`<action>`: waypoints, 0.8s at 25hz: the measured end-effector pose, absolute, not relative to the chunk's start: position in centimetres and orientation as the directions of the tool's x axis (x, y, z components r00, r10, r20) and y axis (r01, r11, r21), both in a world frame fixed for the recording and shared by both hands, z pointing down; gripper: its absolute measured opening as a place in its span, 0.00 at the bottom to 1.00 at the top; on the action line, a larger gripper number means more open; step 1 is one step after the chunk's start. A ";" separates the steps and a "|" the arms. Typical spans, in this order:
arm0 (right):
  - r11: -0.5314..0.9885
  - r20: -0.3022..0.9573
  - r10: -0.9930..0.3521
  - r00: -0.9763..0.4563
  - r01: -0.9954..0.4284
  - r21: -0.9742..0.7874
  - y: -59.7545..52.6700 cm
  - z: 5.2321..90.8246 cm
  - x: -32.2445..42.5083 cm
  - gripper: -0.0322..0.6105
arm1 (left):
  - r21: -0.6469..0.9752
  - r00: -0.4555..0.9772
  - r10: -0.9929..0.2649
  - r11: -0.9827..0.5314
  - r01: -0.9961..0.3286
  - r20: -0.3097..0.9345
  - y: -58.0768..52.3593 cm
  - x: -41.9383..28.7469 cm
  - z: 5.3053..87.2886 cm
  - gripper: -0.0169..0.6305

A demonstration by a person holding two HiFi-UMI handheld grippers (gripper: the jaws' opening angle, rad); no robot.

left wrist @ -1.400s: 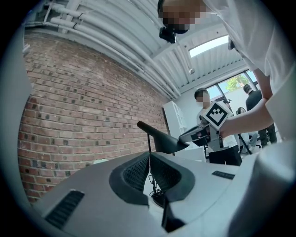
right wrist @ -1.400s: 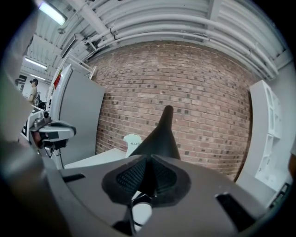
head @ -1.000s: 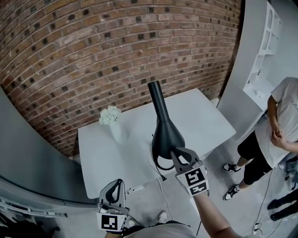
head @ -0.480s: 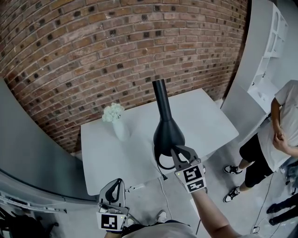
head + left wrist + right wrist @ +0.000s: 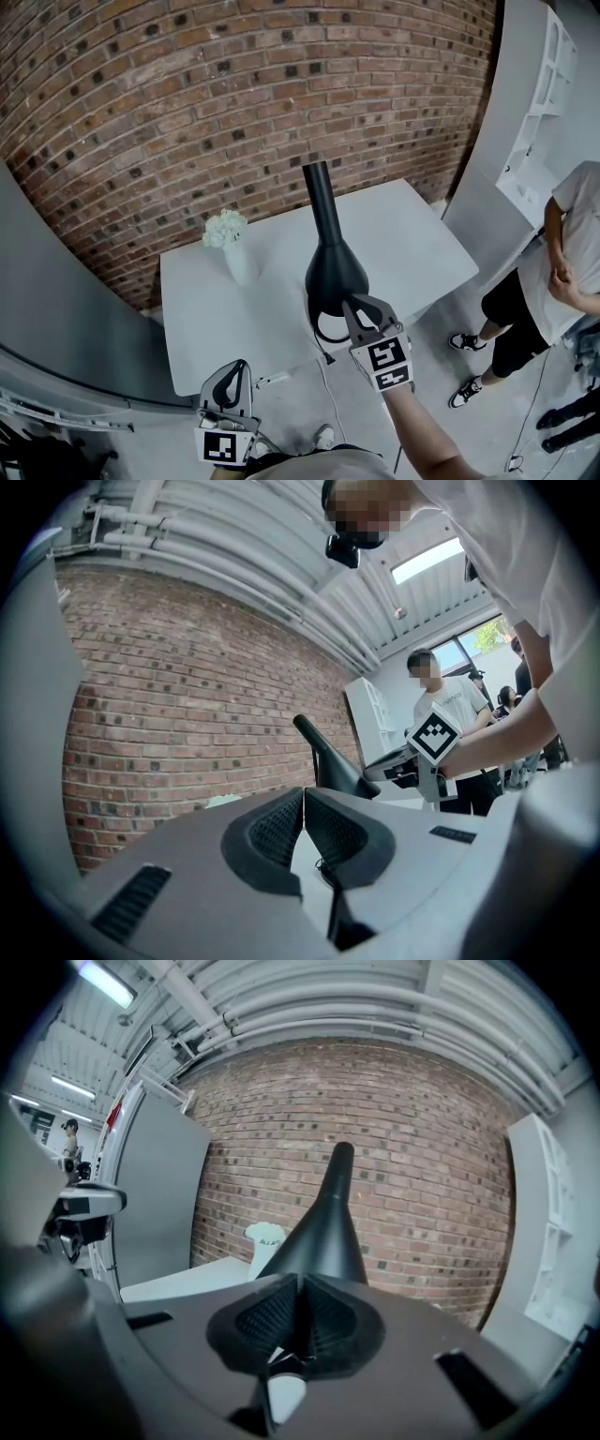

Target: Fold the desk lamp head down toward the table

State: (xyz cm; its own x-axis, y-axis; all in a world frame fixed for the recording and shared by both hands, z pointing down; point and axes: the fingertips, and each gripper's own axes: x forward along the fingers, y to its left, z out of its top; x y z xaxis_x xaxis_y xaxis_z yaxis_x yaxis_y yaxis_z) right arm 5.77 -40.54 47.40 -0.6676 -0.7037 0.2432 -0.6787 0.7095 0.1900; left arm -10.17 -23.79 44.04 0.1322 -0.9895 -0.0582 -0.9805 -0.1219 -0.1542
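A black desk lamp stands on the white table (image 5: 412, 234), its cone-shaped head (image 5: 333, 267) tilted up and its narrow end toward the brick wall. My right gripper (image 5: 356, 307) sits at the near rim of the head, above the ring-shaped base (image 5: 328, 333). In the right gripper view the jaws (image 5: 298, 1312) are pressed together, apparently pinching that rim, and the lamp head (image 5: 323, 1232) rises straight beyond them. My left gripper (image 5: 234, 375) hangs low in front of the table edge, shut and empty. From it (image 5: 303, 822) the lamp (image 5: 333, 761) shows to the right.
A white vase with white flowers (image 5: 230, 246) stands at the table's back left. A cable (image 5: 323, 361) drops off the front edge. A person (image 5: 562, 262) stands to the right of the table. A brick wall is behind, with white shelving (image 5: 544, 84) at right.
The head view has shifted a little. The lamp and both grippers stay where they were.
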 end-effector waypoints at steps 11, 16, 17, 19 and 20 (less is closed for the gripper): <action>0.646 0.099 -0.762 -0.639 -0.762 0.048 -36.7 42.9 9.0 0.08 | -0.090 0.210 -0.974 -0.203 -0.975 -0.083 -25.2 -9.4 43.9 0.05; 0.586 0.016 -0.809 -0.587 -0.809 -0.049 -33.7 40.3 10.7 0.08 | -0.042 0.217 -0.971 -0.214 -0.976 -0.099 -25.0 -10.7 42.9 0.05; 0.571 0.003 -0.820 -0.573 -0.818 -0.070 -33.1 39.9 11.2 0.08 | -0.037 0.219 -0.970 -0.217 -0.976 -0.103 -24.9 -11.0 42.7 0.05; 0.542 -0.025 -0.839 -0.543 -0.832 -0.122 -32.0 39.2 12.2 0.08 | -0.025 0.224 -0.968 -0.222 -0.975 -0.112 -24.8 -11.6 42.3 0.05; 0.526 -0.035 -0.850 -0.526 -0.840 -0.138 -31.6 38.9 12.7 0.08 | -0.018 0.225 -0.968 -0.224 -0.974 -0.114 -24.7 -11.9 42.2 0.05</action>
